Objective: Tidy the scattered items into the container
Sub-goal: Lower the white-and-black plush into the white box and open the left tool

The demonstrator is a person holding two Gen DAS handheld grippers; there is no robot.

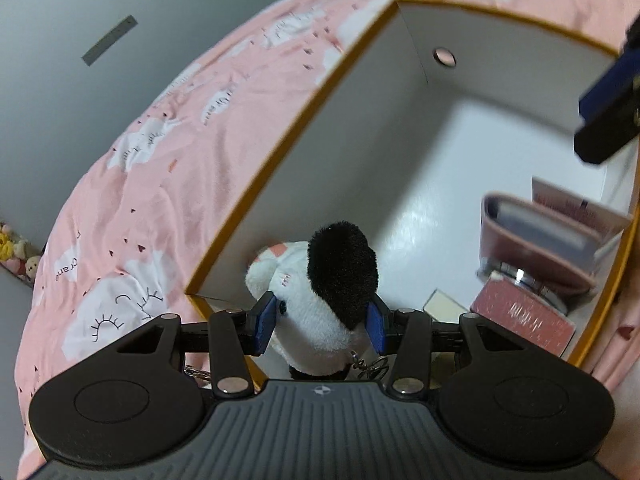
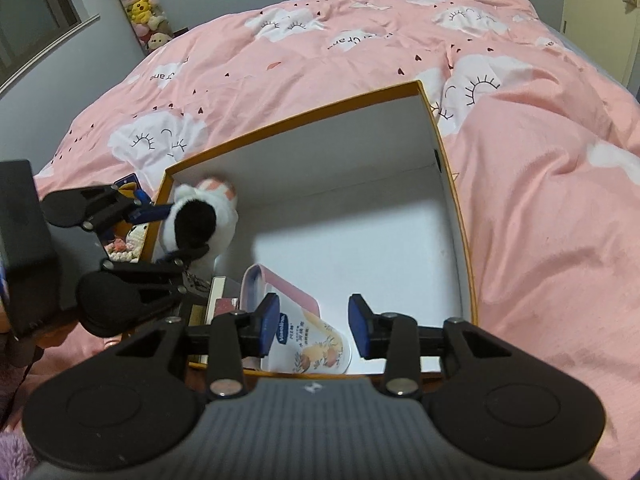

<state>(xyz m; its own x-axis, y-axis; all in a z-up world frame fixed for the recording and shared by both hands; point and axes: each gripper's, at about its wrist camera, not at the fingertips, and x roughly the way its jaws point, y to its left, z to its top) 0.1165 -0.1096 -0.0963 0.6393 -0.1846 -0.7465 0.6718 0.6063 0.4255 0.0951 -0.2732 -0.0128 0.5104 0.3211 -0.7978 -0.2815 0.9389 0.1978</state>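
The left gripper clamps a black-and-white plush keychain toy over the orange-rimmed white cardboard box, near its corner. The right gripper stands open over a Vaseline tube (already inside). Risk: released this near the rim, the toy may catch the wall and tumble outside.
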